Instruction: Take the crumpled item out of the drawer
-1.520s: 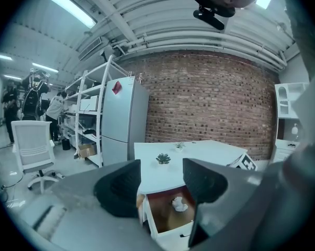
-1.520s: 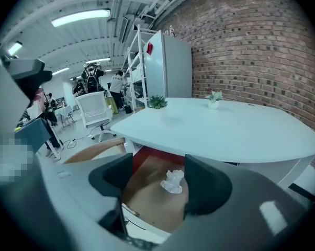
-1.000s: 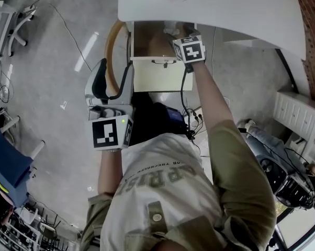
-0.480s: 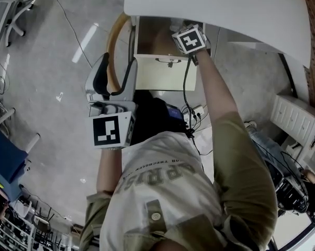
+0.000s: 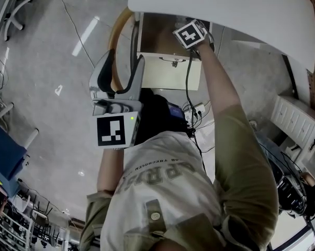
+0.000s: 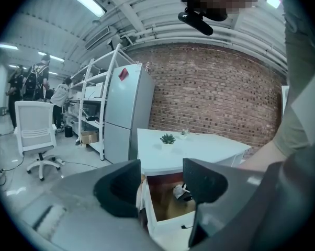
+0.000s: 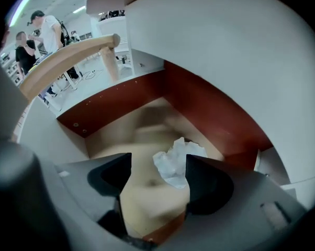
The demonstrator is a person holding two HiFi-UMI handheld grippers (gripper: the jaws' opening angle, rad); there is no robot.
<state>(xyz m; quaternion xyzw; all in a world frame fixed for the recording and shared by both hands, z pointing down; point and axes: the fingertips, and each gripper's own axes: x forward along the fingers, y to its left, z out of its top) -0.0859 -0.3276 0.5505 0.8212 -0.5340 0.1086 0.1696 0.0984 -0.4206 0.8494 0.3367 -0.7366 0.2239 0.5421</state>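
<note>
So the right claw (image 7: pixel 157 167) was down inside the open drawer (image 7: pixel 210 114), jaws spread wide with nothing pinched. The crumpled item (image 7: pixel 174 163), a white wad of paper, lay on the drawer floor toward the right side wall. It sat off-centre in the gap, over by the right-hand jaw with part of it tucked behind that jaw.

That's what I'd worry about. Close from there and that jaw probably just shoves or flattens the wad. Or it nips one loose corner and the thing slips free on the way up. It looked light, so a nudge could also skate it into the back corner under the desk (image 5: pixel 225 4) top, where reach looked tight. Knocking the marker cube on the desk edge seemed possible too.

Left claw (image 6: pixel 161 171) was held out in front of the drawer, well apart from it, jaws open and empty, so no help from that side.
</note>
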